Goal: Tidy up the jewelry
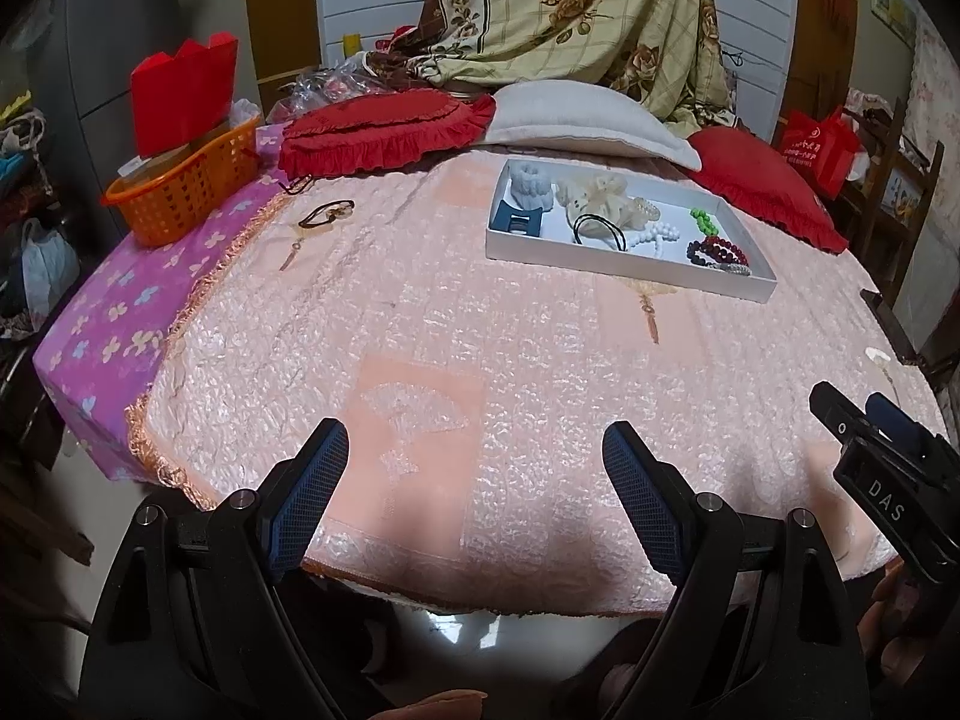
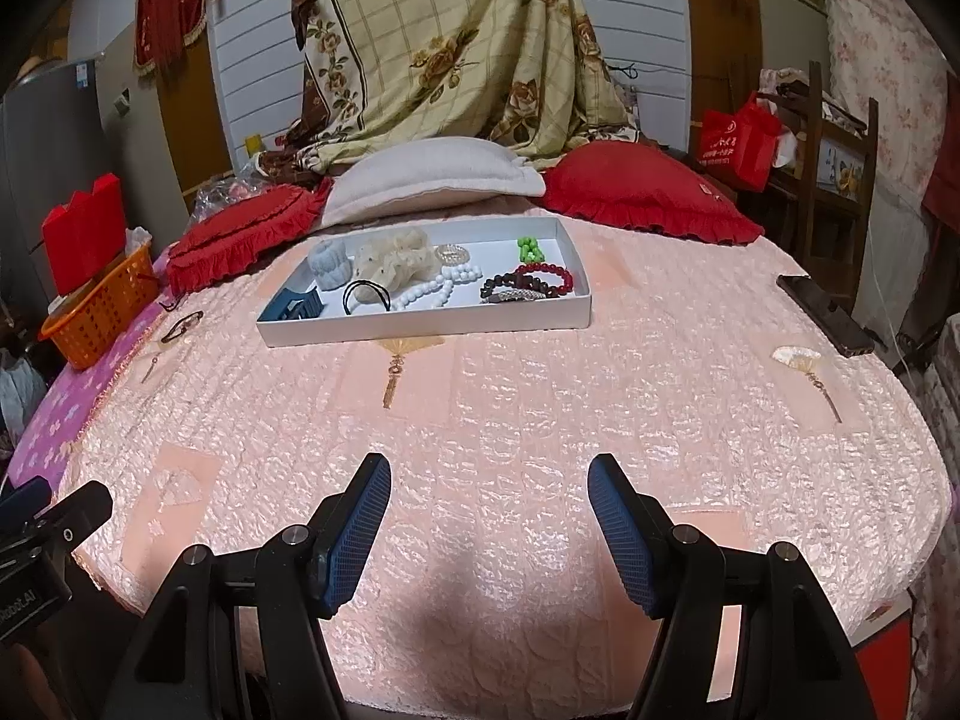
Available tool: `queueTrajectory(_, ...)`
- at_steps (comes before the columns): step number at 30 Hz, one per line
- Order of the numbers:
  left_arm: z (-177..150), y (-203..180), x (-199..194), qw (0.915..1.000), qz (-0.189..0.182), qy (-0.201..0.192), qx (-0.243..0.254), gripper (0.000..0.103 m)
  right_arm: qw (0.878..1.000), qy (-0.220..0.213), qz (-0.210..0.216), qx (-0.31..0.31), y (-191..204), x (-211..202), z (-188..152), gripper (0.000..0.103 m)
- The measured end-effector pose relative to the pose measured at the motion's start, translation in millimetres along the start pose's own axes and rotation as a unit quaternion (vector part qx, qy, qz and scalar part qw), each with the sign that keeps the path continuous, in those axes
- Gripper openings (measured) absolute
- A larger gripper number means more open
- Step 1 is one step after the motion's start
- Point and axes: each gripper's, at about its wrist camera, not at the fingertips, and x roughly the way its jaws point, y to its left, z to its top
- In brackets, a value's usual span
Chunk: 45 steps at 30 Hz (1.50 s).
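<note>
A bed fills both views, covered by a glossy peach-pink quilted bedspread (image 1: 480, 324) with a raised, bubbly texture and smooth square patches embroidered with fans.

A shallow white rectangular tray (image 2: 420, 318), stiff and card-like, lies flat on the spread in the upper middle of the right wrist view and upper right of centre in the left wrist view. Inside it, from left to right: a dark blue plastic hair claw (image 2: 292, 306), a pale ribbed fabric scrunchie (image 2: 331, 264), a cream gauzy scrunchie (image 2: 393, 264), a thin black cord loop (image 2: 366, 295), round white beads (image 2: 441, 285), a dark red glossy bead bracelet (image 2: 543, 277), and bright green beads (image 2: 529, 249). A thin dark looped band (image 1: 327, 215) lies loose on the spread, well apart from the tray, toward the left.

The left gripper (image 1: 474, 498) hangs at the bottom of its view, jaws wide, holding nothing; its pads are blue and finely ridged. The right gripper (image 2: 489, 531) is likewise apart, somewhat narrower, empty.

Behind are frilled red cushions (image 2: 648, 192), a grey-white pillow (image 2: 432, 177) and an orange plastic lattice basket (image 1: 186, 186).
</note>
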Motion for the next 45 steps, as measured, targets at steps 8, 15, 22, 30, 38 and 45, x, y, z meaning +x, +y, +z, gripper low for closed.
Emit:
queueTrajectory(8, -1, -2, 2, 1.0, -0.001, 0.005, 0.004, 0.087, 1.0, 0.005, 0.0, 0.0, -1, 2, -1, 0.066)
queueTrajectory(15, -2, -4, 7, 0.9999, -0.006, 0.014, 0.006, 0.087, 1.0, 0.009, -0.004, 0.006, -4, 4, -2, 0.066)
queueTrajectory(22, -2, -6, 12, 0.9997, -0.007, 0.022, 0.009, 0.087, 1.0, 0.014, -0.005, 0.01, -5, 7, -1, 0.066)
queueTrajectory(30, -2, -7, 12, 0.9997, -0.003, 0.022, 0.008, 0.087, 1.0, 0.017, -0.008, 0.017, -11, 11, -1, 0.066)
queueTrajectory(38, -3, -6, 4, 0.9999, -0.003, 0.013, 0.01, 0.087, 1.0, 0.009, -0.011, 0.026, -16, 3, 1, 0.066)
queueTrajectory(45, -3, -6, 12, 0.9997, -0.007, 0.019, 0.011, 0.087, 1.0, 0.009, -0.019, 0.008, -12, 5, 0, 0.066)
